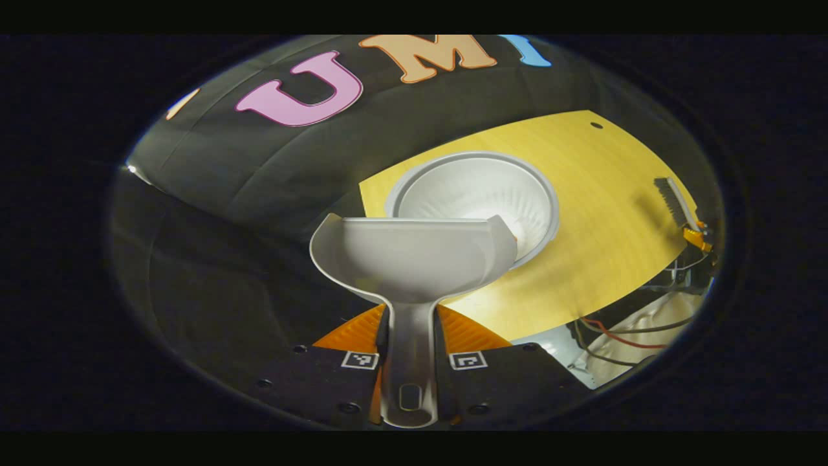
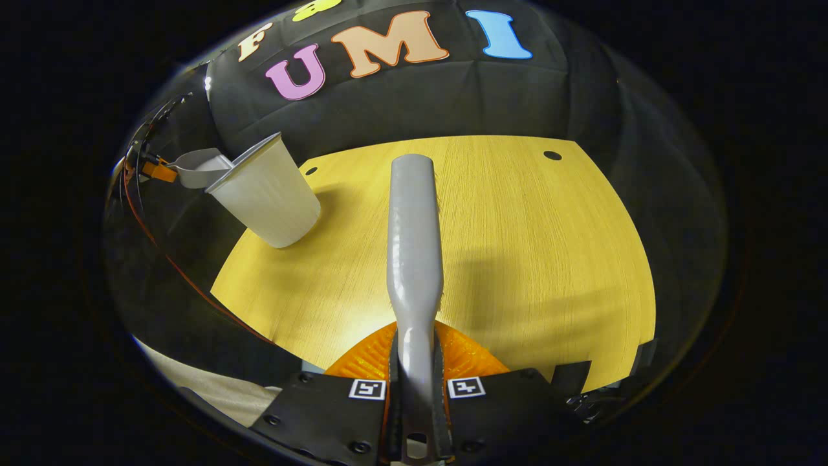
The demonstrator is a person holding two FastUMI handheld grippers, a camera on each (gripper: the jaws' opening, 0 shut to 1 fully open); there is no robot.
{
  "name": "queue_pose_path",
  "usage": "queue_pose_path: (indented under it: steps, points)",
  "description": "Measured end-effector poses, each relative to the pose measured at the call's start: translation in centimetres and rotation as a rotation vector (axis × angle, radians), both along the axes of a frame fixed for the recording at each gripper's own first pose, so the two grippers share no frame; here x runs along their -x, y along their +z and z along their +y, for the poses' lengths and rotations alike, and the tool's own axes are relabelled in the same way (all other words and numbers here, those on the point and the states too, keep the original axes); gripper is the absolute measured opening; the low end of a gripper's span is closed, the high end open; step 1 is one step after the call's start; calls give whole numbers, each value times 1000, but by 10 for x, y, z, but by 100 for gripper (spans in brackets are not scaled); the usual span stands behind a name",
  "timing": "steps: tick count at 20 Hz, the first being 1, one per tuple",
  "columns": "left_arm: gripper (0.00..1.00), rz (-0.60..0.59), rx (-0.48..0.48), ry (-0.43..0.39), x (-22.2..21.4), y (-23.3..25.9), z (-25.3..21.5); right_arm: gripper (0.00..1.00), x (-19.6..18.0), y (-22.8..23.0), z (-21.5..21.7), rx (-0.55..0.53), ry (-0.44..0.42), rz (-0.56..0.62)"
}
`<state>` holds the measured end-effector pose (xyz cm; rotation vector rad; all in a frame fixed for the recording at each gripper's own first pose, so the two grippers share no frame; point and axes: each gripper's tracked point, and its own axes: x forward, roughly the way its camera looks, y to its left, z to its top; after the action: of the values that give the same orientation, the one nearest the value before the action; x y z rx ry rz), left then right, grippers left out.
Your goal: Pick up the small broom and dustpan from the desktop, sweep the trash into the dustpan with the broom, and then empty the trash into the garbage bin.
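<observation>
My left gripper [image 1: 412,323] is shut on the handle of the grey dustpan [image 1: 414,255]. The pan is held up with its mouth at the near rim of the white garbage bin [image 1: 475,194], which stands on the wooden desktop [image 1: 601,194]. My right gripper [image 2: 414,349] is shut on the grey small broom [image 2: 414,239], which points forward low over the desktop [image 2: 537,259]. In the right gripper view the bin [image 2: 265,191] stands at the far left corner with the dustpan [image 2: 200,167] at its rim. The broom's bristles [image 1: 669,197] show far right in the left gripper view.
Cables [image 1: 621,330] and pale cloth [image 1: 647,349] hang below the desktop's near edge. A red cable [image 2: 174,265] runs along the desktop's left side. Small holes [image 2: 552,155] mark the far corners. Black booth wall stands behind the table.
</observation>
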<state>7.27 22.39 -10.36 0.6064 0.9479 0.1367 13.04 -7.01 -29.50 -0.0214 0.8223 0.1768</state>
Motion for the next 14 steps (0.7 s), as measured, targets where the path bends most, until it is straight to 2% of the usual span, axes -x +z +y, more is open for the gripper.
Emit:
queue_pose_path:
  steps: [4,8,11,14]
  points:
    - [25,-133,152,-15,-17,-4,-29,20,-1,1,1,-10,-9,-10]
    - [25,-210,183,-94,-24,2,-83,21,1,-1,3,-39,-7,-7]
    - [25,-253,249,-160,-34,-3,-140,20,2,-5,3,-41,-1,-3]
    - [25,-267,351,-210,-52,-33,-203,20,3,-9,4,-68,-7,14]
